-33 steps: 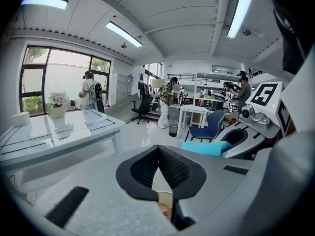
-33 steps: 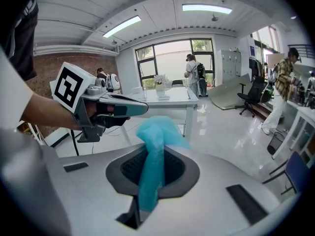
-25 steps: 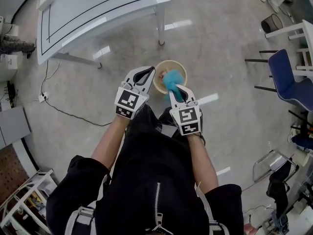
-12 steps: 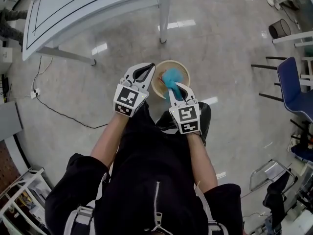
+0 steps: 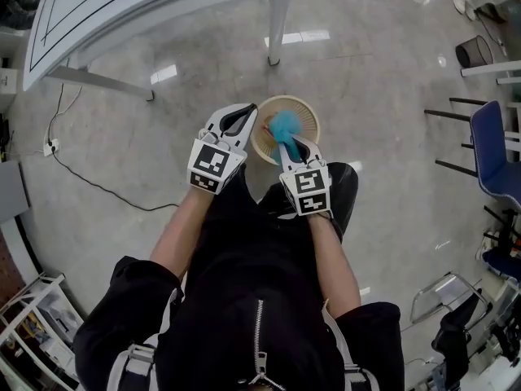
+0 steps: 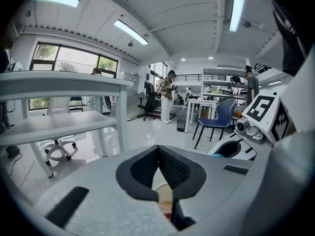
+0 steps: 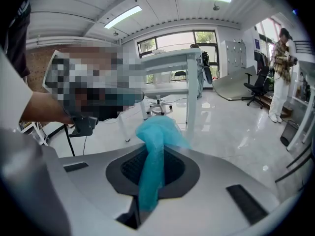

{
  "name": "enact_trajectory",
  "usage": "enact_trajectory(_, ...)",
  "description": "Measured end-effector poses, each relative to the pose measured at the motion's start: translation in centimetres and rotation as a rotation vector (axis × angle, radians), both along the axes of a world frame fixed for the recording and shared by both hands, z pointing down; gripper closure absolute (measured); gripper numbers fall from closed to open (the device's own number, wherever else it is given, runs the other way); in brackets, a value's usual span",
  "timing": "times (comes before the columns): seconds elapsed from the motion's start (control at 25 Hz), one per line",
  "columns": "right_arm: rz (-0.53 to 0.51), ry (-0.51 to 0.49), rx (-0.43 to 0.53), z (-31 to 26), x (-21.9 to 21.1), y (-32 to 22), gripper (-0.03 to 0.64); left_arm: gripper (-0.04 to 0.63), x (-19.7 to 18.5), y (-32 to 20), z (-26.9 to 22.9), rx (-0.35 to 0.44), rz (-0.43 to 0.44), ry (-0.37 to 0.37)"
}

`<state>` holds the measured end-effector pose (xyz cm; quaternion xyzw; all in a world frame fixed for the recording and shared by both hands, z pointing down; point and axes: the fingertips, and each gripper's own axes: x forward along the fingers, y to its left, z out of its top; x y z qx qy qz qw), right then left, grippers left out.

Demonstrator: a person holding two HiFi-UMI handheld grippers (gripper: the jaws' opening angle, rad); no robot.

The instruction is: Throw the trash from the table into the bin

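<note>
A round beige bin [image 5: 307,114] stands on the floor in front of the person's feet. My right gripper [image 5: 286,142] is shut on a piece of teal mesh trash [image 5: 284,124], which hangs over the bin's mouth. In the right gripper view the teal trash [image 7: 155,141] runs up between the jaws of the right gripper [image 7: 152,154] and bunches above their tips. My left gripper [image 5: 250,114] is at the bin's left rim, its tips together and nothing in them. In the left gripper view the left gripper [image 6: 158,150] has its pads meeting, and the bin [image 6: 165,193] shows below them.
The white table [image 5: 146,6] stands behind the bin, with one leg [image 5: 279,19] close to it. A black cable [image 5: 98,182] trails over the floor at the left. A blue chair [image 5: 496,137] and a small black wire bin [image 5: 474,51] are at the right.
Both grippers have sunk toward the bin. The teal trash has moved from the bin's near right edge to over its mouth. Both jaws stand as before.
</note>
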<state>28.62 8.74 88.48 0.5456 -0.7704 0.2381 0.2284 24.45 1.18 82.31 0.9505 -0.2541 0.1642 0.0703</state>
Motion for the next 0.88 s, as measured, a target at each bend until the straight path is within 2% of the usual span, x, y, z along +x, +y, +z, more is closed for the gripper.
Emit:
enact_trajectory(0.24, -0.009, -0.002, -0.021, 3.1, 0.6, -0.1, 0.589, 0.589, -0.3, 0.3, 1.5, 0.000, -0.028, -0.004)
enact_trajectory(0.56, 0.002, -0.018, -0.149, 11.5, 2.1, -0.7, 0.587, 0.589, -0.3, 0.4, 3.4, 0.002, -0.040, -0.019)
enact_trajectory(0.6, 0.013, -0.012, -0.159, 12.4, 2.4, -0.7, 0.551, 0.589, -0.2, 0.5, 3.7, 0.002, -0.035, -0.021)
enact_trajectory(0.64, 0.025, -0.003, -0.165, 13.2, 2.8, -0.8, 0.472, 0.589, -0.1, 0.6, 3.8, 0.002, -0.033, -0.022)
enact_trajectory(0.72, 0.052, 0.018, -0.170, 14.3, 3.6, -0.7, 0.398, 0.589, 0.1, 0.8, 3.9, -0.001, -0.036, -0.022)
enact_trajectory(0.8, 0.067, 0.043, -0.168, 14.8, 4.2, -0.5, 0.353, 0.589, 0.0, 0.9, 4.2, -0.004, -0.035, -0.025)
enact_trajectory(0.88, 0.063, 0.058, -0.169, 14.9, 4.4, -0.4, 0.350, 0.589, -0.2, 0.8, 4.1, -0.004, -0.043, -0.029)
